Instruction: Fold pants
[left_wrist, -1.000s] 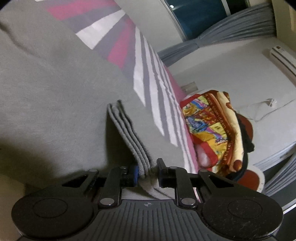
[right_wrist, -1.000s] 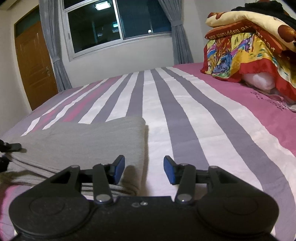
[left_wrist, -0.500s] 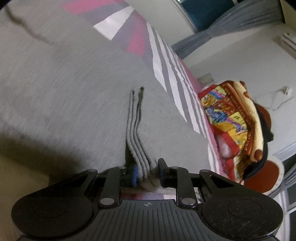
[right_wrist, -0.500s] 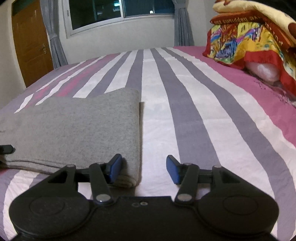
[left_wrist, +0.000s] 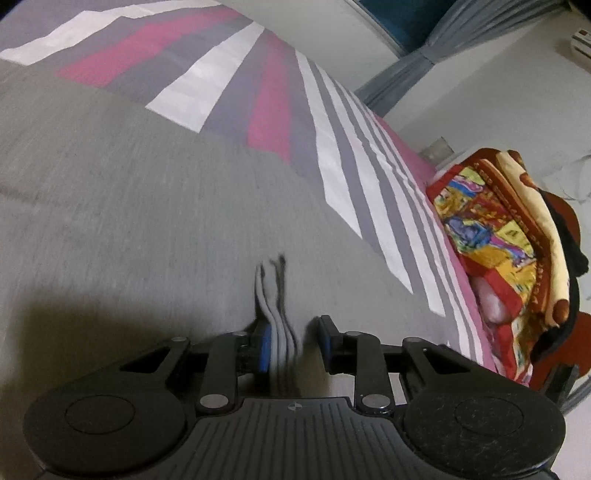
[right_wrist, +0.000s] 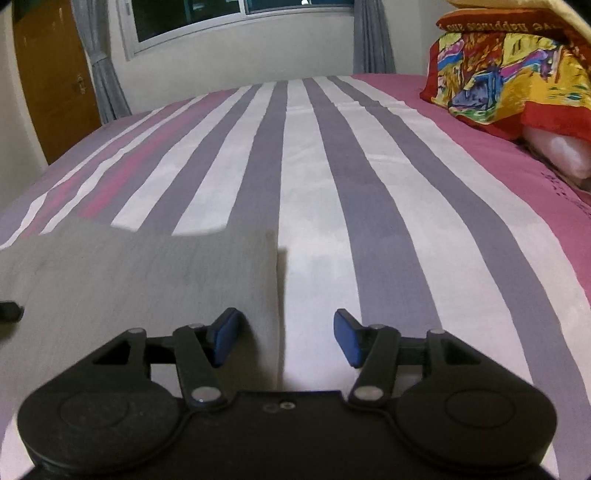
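Observation:
The grey pants (left_wrist: 129, 206) lie folded flat on the striped bed (left_wrist: 280, 110). In the left wrist view the stacked grey hem layers (left_wrist: 275, 295) stand between the fingers of my left gripper (left_wrist: 293, 341); the jaws have parted, with a gap beside the right finger. In the right wrist view the folded pants (right_wrist: 140, 280) fill the lower left. My right gripper (right_wrist: 286, 338) is open and straddles their right edge, left finger over the cloth, right finger over the sheet. The left gripper's tip (right_wrist: 9, 310) shows at the far left.
A colourful folded blanket pile (right_wrist: 513, 70) sits on a white pillow (right_wrist: 561, 151) at the bed's right end. A window (right_wrist: 221, 14), grey curtains and a wooden door (right_wrist: 55, 74) stand beyond the bed's far side.
My left gripper has opened from its pinch on the hem layers, and the pants have settled flat. My right gripper, open throughout, has moved lower and closer over the pants' right edge.

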